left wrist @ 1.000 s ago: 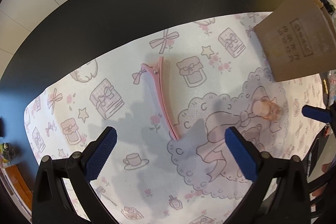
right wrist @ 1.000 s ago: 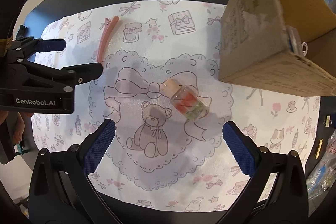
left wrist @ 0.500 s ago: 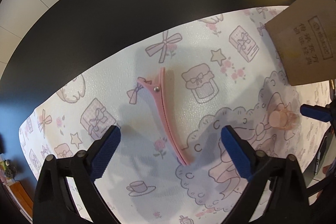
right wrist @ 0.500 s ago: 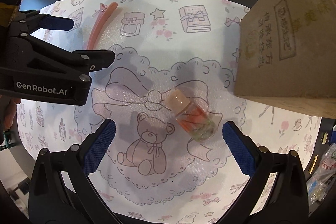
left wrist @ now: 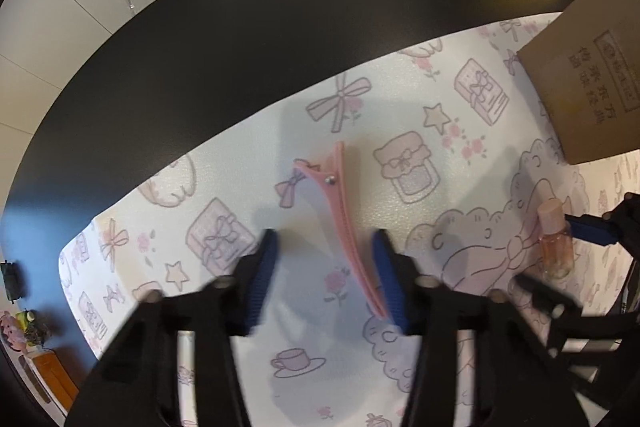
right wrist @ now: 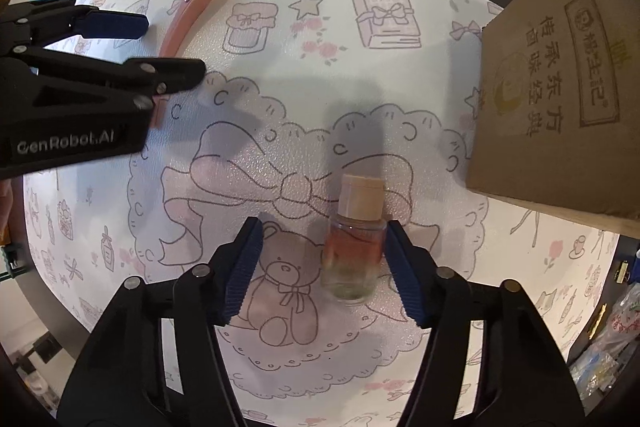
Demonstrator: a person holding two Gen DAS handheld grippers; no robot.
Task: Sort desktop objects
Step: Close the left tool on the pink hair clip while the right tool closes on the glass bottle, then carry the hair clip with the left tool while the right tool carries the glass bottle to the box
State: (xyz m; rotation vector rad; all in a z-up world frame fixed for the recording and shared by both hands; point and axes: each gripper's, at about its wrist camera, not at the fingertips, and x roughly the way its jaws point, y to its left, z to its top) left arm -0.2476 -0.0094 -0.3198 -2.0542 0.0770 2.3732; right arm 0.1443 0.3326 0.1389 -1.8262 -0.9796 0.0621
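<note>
A pink hair clip [left wrist: 340, 223] lies flat on the patterned mat [left wrist: 400, 131]. My left gripper [left wrist: 326, 279] points down over its lower half with the jaws closing. The clip is between them, its tip against the right pad [left wrist: 386, 279] and a gap at the left pad. A small clear bottle [right wrist: 354, 251] with a beige cap lies on the mat between the closing jaws of my right gripper [right wrist: 322, 267]. It rests against the right pad [right wrist: 400, 267], clear of the left one. Each gripper shows in the other's view: the left gripper [right wrist: 164, 49], the right gripper [left wrist: 560, 259].
A brown cardboard box [right wrist: 560, 87] with printed characters stands at the mat's right side, close to the bottle. The mat lies on a black table [left wrist: 240, 47]. Small packets and clips [right wrist: 600, 347] lie beyond the mat's right edge.
Both pairs of jaws have narrowed sharply. The left gripper has come in over the clip. The right gripper has shifted so the bottle lies lengthwise between its jaws.
</note>
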